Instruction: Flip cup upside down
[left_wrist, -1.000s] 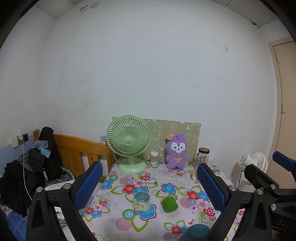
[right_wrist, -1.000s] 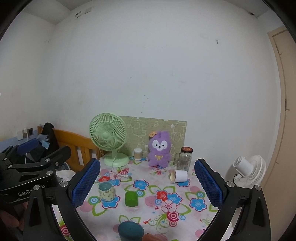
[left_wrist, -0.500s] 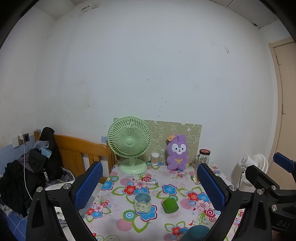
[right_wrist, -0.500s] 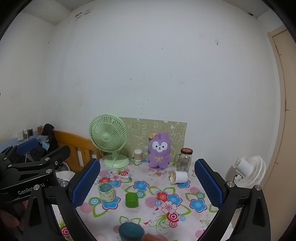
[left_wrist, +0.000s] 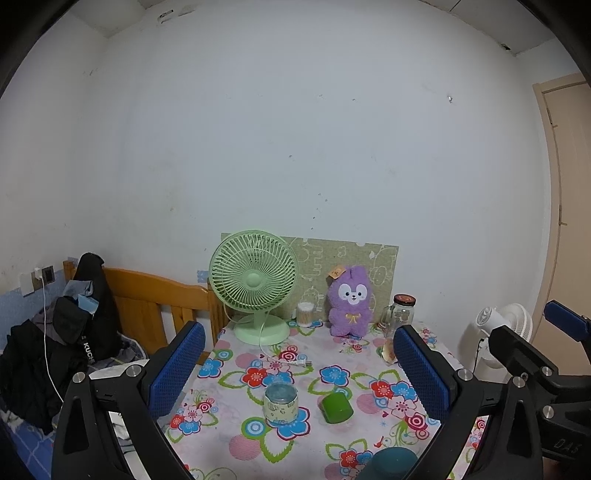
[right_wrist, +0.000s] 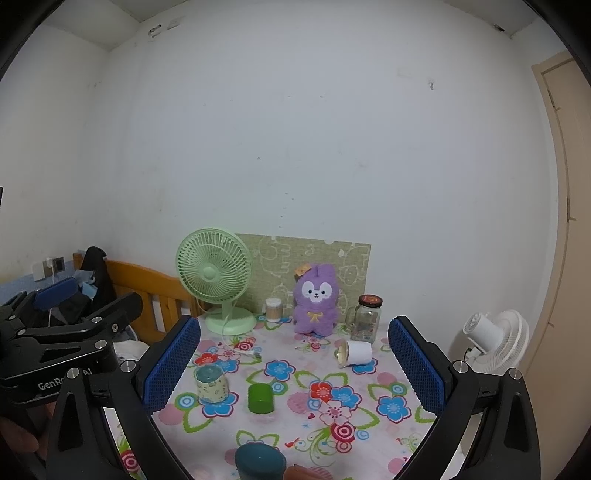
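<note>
Several cups stand on the flowered table (right_wrist: 369, 424). A pale patterned cup (right_wrist: 211, 384) (left_wrist: 280, 402) stands at the left. A green cup (right_wrist: 260, 398) (left_wrist: 336, 407) stands beside it. A white cup (right_wrist: 355, 353) lies on its side at the back right. A teal cup (right_wrist: 260, 461) (left_wrist: 393, 463) stands at the near edge. My left gripper (left_wrist: 297, 365) is open and empty, held above the near edge. My right gripper (right_wrist: 293, 363) is open and empty, also above the near edge.
A green desk fan (right_wrist: 216, 278), a cotton-swab jar (right_wrist: 273, 308), a purple plush toy (right_wrist: 316, 299) and a glass jar (right_wrist: 367, 321) line the back of the table. A wooden bed frame (left_wrist: 155, 299) with clothes is at the left. A white fan (right_wrist: 495, 339) stands at the right.
Both grippers have drifted slightly; the table objects sit a little lower and closer in the views. Nothing was grasped or moved.
</note>
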